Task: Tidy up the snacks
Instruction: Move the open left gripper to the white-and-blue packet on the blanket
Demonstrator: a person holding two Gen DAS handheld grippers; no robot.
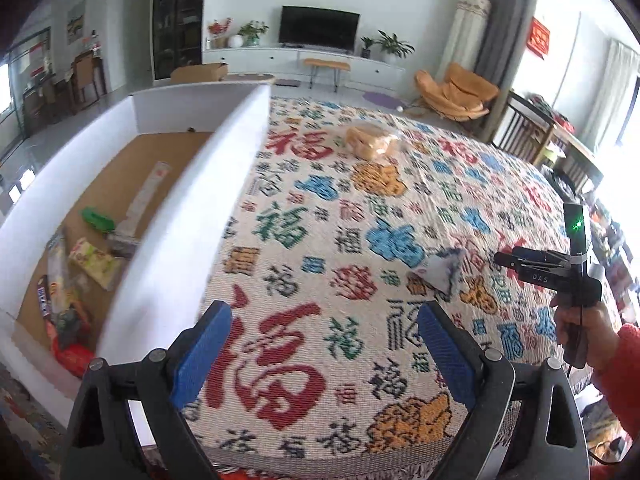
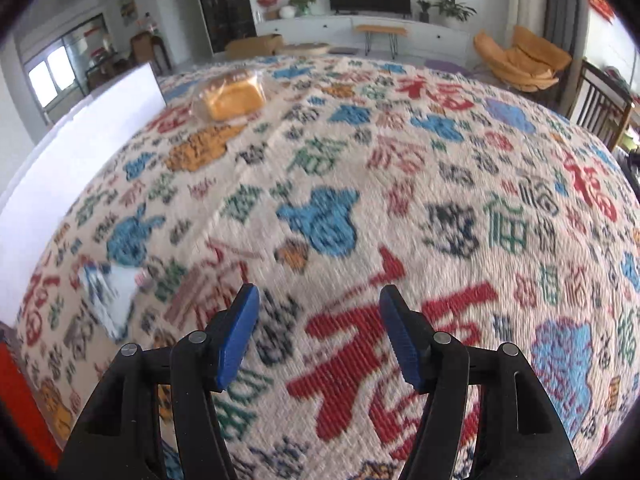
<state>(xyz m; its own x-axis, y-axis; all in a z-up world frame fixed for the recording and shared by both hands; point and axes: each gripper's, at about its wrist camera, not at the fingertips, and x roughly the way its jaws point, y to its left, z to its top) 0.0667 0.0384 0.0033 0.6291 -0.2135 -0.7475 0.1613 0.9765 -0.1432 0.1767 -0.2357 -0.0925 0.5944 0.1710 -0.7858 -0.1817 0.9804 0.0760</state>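
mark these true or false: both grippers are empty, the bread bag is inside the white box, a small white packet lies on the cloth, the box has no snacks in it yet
1. Both grippers are empty. True: the left gripper and the right gripper are open with nothing between the fingers.
2. The bread bag is inside the white box. False: it lies on the patterned cloth, outside the box.
3. A small white packet lies on the cloth. True.
4. The box has no snacks in it yet. False: several snack packs lie in it.
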